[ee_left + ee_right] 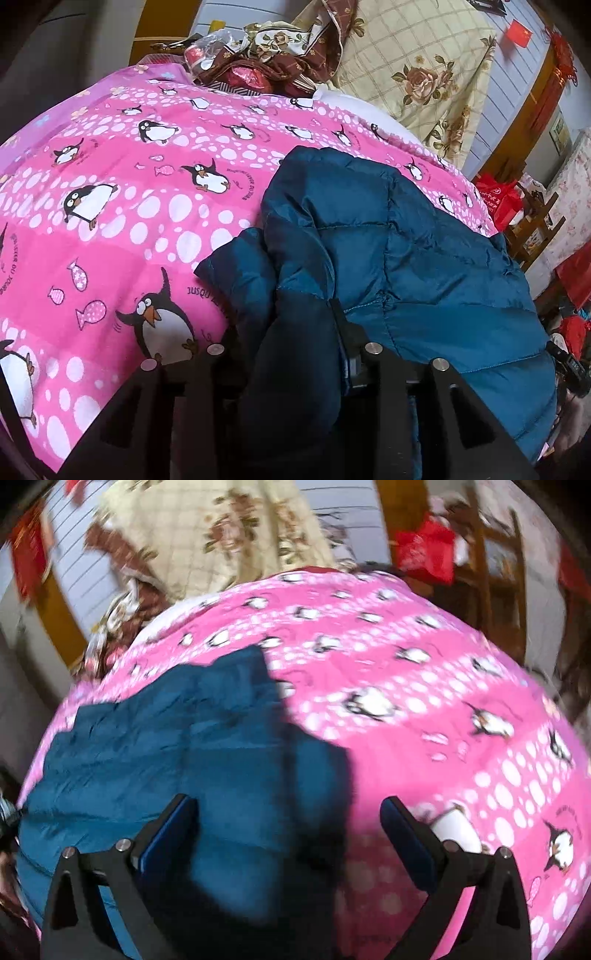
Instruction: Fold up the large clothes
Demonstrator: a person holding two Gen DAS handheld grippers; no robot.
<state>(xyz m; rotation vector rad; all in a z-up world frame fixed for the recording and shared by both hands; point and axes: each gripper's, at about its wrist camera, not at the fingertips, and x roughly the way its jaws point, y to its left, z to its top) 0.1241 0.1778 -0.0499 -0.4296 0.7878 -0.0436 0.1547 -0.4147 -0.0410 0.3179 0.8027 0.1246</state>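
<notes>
Left gripper: the left gripper point(291, 332) sits right at the lens, its black fingers pinching a dark fold of the jacket, the fabric bunched up and swallowing the tips.
Right gripper: the right gripper point(290, 834) hangs just above the jacket's near edge, jaws spread wide, blue pads facing each other with nothing between them. One finger point(173, 834) is over the jacket, the other over the bedspread just beside it.
Jacket: a teal quilted puffer jacket point(388, 251) lies on the bedspread, puffy and creased. In the left view, one padded part is folded over the body, and a sleeve-like piece pokes out from the jacket's side onto the bedspread. In the right view the jacket point(177, 746) is blurred, with a dark shadow across the side nearest the open jaws.
Bedspread: a pink penguin bedspread point(110, 192) with white dots and little fish spreads under and all around the jacket, and it fills most of the right view point(424, 709) too.
Beyond the jacket: a cream floral quilt point(417, 62) rises past the bedspread's far edge, with a heap of brown floral cloth point(273, 51) beside it.
Off the bedspread's edge: a red bag point(498, 199) sits on wooden furniture, well apart from the jacket.
</notes>
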